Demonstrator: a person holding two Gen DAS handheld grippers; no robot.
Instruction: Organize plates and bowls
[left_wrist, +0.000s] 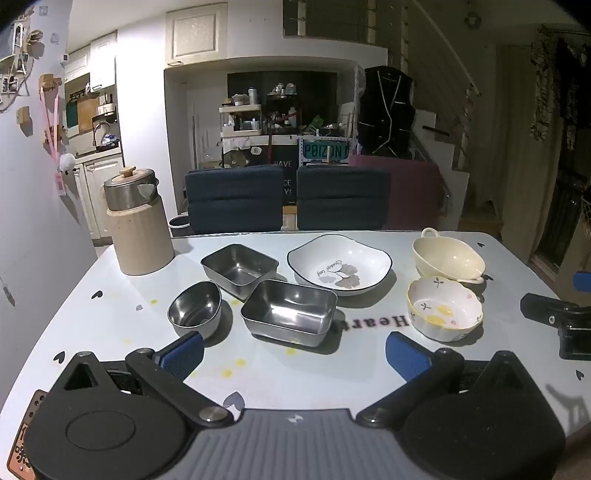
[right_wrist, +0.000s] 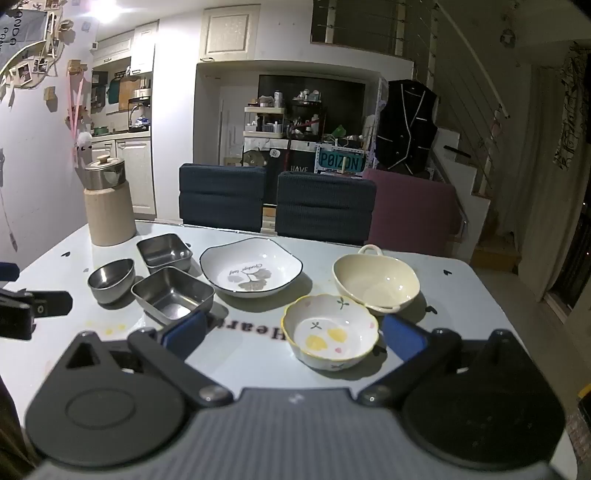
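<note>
Nothing is looking sorted yet: both the left gripper and right gripper are hovering spread wide and empty, steel bowls sitting at ten o'clock, ceramic dishes at two, all separate.

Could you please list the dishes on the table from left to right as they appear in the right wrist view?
Round steel bowl → near square steel tray → white leaf-print plate → scalloped floral bowl → cream handled bowl. The far steel tray overlaps the first two in order, so I leave it out.
</note>
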